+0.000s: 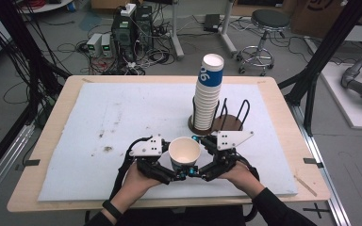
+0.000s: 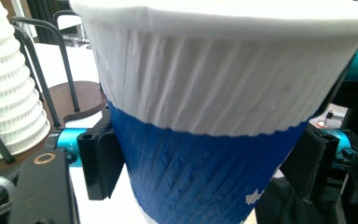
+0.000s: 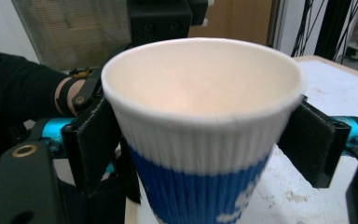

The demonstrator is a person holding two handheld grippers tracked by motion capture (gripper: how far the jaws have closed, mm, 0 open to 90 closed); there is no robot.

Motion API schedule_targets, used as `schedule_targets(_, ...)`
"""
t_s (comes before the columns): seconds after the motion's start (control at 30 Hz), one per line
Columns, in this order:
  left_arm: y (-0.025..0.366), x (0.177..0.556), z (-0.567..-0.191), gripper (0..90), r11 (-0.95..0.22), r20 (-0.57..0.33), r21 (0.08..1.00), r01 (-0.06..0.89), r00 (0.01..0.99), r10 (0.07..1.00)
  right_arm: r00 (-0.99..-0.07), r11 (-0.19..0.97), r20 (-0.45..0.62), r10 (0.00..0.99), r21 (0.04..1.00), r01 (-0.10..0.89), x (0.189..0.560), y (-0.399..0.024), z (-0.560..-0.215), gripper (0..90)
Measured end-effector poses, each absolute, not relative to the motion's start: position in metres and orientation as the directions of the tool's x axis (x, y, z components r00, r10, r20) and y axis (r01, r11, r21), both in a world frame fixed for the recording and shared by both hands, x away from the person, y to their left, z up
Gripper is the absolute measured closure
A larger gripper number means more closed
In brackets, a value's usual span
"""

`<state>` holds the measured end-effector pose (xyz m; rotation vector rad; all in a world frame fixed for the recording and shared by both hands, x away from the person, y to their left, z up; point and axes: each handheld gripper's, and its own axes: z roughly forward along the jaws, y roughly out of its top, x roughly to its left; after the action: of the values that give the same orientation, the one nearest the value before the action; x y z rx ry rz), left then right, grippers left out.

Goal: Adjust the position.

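Note:
A paper cup (image 1: pixel 184 151), white above and blue below, is held upright just above the front of the white mat, between both grippers. My left gripper (image 1: pixel 174 162) comes in from the left. In the left gripper view its pads (image 2: pixel 100 158) press the blue lower wall of the cup (image 2: pixel 205 116), so it is shut on it. My right gripper (image 1: pixel 197 157) comes in from the right. In the right gripper view its pads (image 3: pixel 312 144) sit against the cup (image 3: pixel 200 154) just under the rim. The cup is empty inside.
A tall stack of the same cups (image 1: pixel 208 94) stands in a wire holder with a round wooden base (image 1: pixel 228 123) behind the grippers. The white mat (image 1: pixel 122 122) covers most of the wooden table. A stool (image 1: pixel 266 28), computers and cables lie on the floor beyond.

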<state>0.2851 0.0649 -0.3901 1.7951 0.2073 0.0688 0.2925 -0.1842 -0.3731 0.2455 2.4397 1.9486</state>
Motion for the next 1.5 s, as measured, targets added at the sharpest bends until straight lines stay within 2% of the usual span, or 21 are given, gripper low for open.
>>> schedule_targets(0.23,0.073,0.285,-0.391,25.1,-0.229,-0.055,0.968,0.098,0.98,0.189,-0.991,0.22,0.089,0.103,0.969,0.11,0.296,-0.194,-0.369,17.9)
schedule_targets(0.53,0.087,0.286,-0.393,25.0,-0.189,-0.073,0.975,0.118,0.97,0.232,-0.99,0.248,0.042,0.133,0.966,0.074,0.301,-0.207,-0.376,18.1)
schedule_targets(0.9,0.085,0.284,-0.392,25.1,-0.166,-0.08,0.978,0.122,0.968,0.239,-0.986,0.346,0.023,0.165,0.935,0.079,0.302,-0.195,-0.399,18.1)
schedule_targets(1.3,0.077,0.282,-0.393,25.0,-0.155,-0.093,0.979,0.131,0.968,0.232,-0.988,0.332,0.06,0.143,0.937,0.105,0.296,-0.176,-0.409,18.3)
schedule_targets(1.5,0.073,0.28,-0.394,24.9,-0.162,-0.086,0.979,0.125,0.969,0.23,-0.988,0.325,0.084,0.128,0.938,0.122,0.295,-0.168,-0.414,29.5)
